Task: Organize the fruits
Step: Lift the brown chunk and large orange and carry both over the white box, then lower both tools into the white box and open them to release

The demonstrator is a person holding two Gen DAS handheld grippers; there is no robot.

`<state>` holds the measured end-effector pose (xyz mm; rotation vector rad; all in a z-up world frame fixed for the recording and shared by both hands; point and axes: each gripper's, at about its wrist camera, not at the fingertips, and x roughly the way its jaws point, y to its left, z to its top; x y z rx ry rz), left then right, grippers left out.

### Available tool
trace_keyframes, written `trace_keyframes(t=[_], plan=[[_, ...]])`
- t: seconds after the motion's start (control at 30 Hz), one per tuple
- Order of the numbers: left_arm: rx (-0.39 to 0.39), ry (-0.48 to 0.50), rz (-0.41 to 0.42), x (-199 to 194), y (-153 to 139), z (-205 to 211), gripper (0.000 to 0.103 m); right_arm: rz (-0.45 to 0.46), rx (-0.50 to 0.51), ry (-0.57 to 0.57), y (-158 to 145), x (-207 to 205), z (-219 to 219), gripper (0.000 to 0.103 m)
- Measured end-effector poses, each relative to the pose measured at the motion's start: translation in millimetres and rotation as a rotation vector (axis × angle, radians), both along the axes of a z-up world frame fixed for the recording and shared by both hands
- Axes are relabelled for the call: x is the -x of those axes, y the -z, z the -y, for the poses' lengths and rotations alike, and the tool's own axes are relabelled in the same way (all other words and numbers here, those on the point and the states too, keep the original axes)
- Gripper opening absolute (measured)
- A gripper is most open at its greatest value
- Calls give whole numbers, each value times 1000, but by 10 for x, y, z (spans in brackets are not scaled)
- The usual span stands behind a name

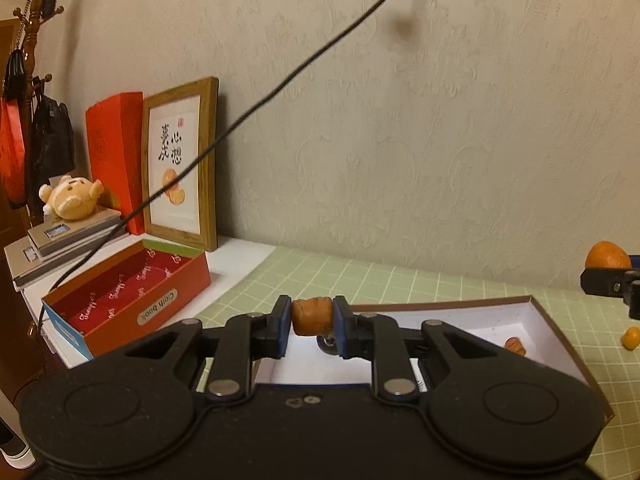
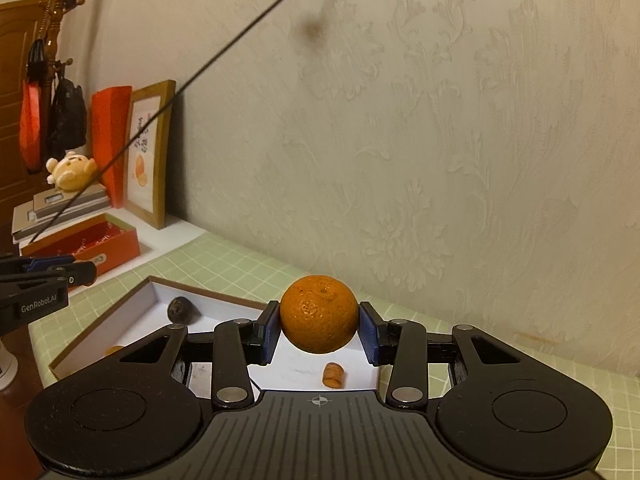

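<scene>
My left gripper (image 1: 312, 318) is shut on a small wrinkled orange-brown fruit (image 1: 312, 316), held above the near left part of a shallow white-lined box (image 1: 536, 308). Inside that box lie another wrinkled orange-brown piece (image 1: 515, 346) and a dark fruit (image 1: 329, 345), mostly hidden behind the fingers. My right gripper (image 2: 319, 330) is shut on a round orange (image 2: 319, 313) over the same box (image 2: 132, 300), where a dark fruit (image 2: 182, 310) and a wrinkled piece (image 2: 333, 375) rest. In the left wrist view the right gripper and its orange (image 1: 607, 256) show at the right edge.
A green checked mat (image 1: 360, 280) covers the table against a pale patterned wall. A small orange fruit (image 1: 631, 338) lies on the mat right of the box. At left stand an open red box (image 1: 132, 296), a framed picture (image 1: 180, 160), stacked books with a plush toy (image 1: 72, 198), and a black cable (image 1: 280, 88).
</scene>
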<state>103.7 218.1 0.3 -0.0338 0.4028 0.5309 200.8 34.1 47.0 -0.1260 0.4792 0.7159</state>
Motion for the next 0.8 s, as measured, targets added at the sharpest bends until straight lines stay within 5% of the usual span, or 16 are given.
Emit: trace_keyframes(t=[0.7,0.73,0.8], plan=[[58,-20,-50,-252,225,-193,12,-83,43,-5,370,-289,-140,41],[63,-20,-57,-265,246,-202,13,-90,45,-7,386,-298,-150,41],[74,-23,-79,-292,301,-222,36,-99,54,-19,421,-320,-178,42]])
